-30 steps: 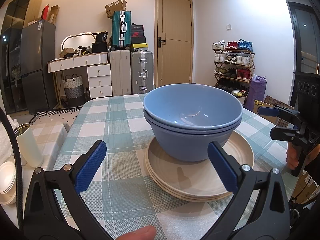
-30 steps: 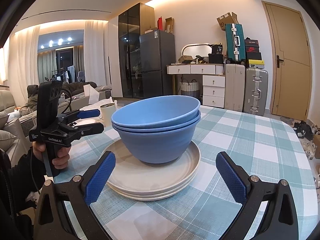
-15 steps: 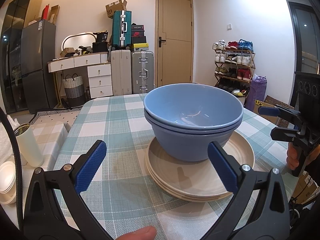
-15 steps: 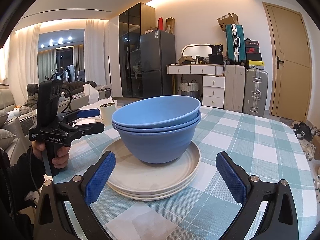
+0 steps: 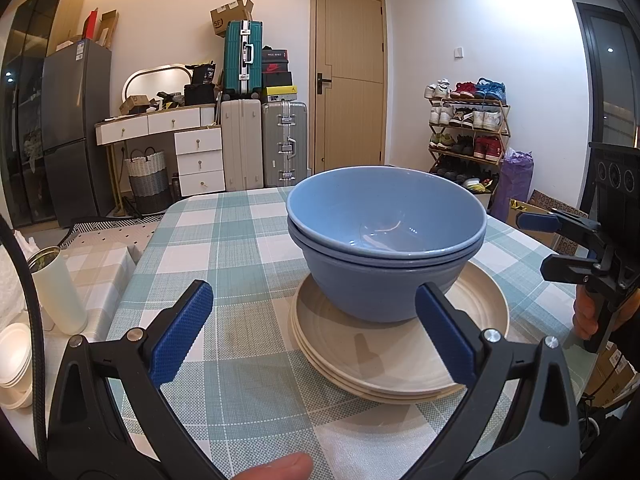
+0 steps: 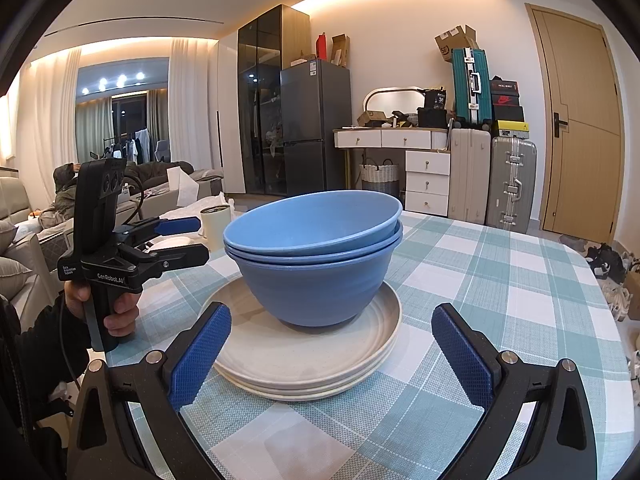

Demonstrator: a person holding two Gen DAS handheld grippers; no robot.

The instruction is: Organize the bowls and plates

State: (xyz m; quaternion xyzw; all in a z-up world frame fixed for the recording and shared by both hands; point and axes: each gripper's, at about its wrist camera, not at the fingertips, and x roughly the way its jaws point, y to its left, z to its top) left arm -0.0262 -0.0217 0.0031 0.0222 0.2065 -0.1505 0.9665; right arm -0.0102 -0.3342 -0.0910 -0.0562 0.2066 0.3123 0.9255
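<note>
Two nested blue bowls sit on a stack of cream plates in the middle of the checked table. My left gripper stands open just short of the plates, nothing between its blue pads. Off to the side of the stack, my right gripper is open too and holds nothing. Each gripper shows in the other's view: the right gripper at the table's right edge, the left gripper at its left, both held in a hand.
A cream tumbler and stacked white bowls stand on a low side surface left of the table. Suitcases, a dresser, a fridge, a door and a shoe rack line the far walls.
</note>
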